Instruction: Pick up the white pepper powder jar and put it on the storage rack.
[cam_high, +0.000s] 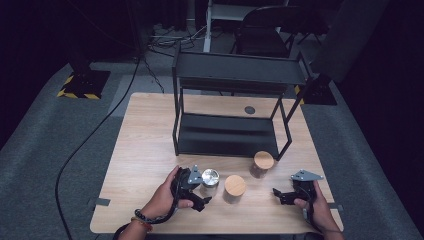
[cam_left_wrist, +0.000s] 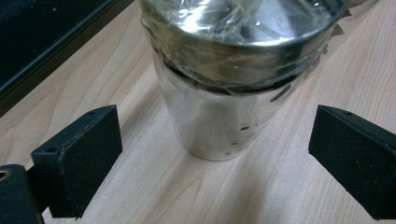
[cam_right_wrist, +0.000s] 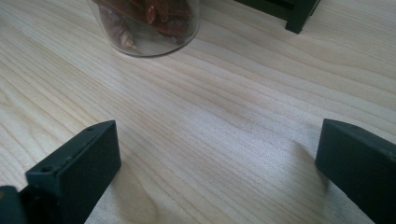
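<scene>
We have our left claw (cam_high: 202, 192) wide open, with the shiny jar (cam_left_wrist: 224, 79) standing between its two black pads (cam_left_wrist: 77, 161), and neither pad touches it yet. The shiny jar stands on the bench (cam_high: 145, 150), just to the left of the nearer jar with a wooden lid (cam_high: 234, 188). It looks like smooth metal or glass with a thin clear wrap over its lid, so we think it will be hard, slippery and a bit heavy. We would squeeze it on its straight wall below the lid, not on the crinkly wrap. Our left hand (cam_high: 165, 197) holds the claw low and almost flat, pointing right toward the shiny jar. Our right claw (cam_high: 284, 196) is wide open too and holds nothing; it rests well to the right of the shiny jar, past both wooden-lid jars, pointing left over bare wood.
</scene>
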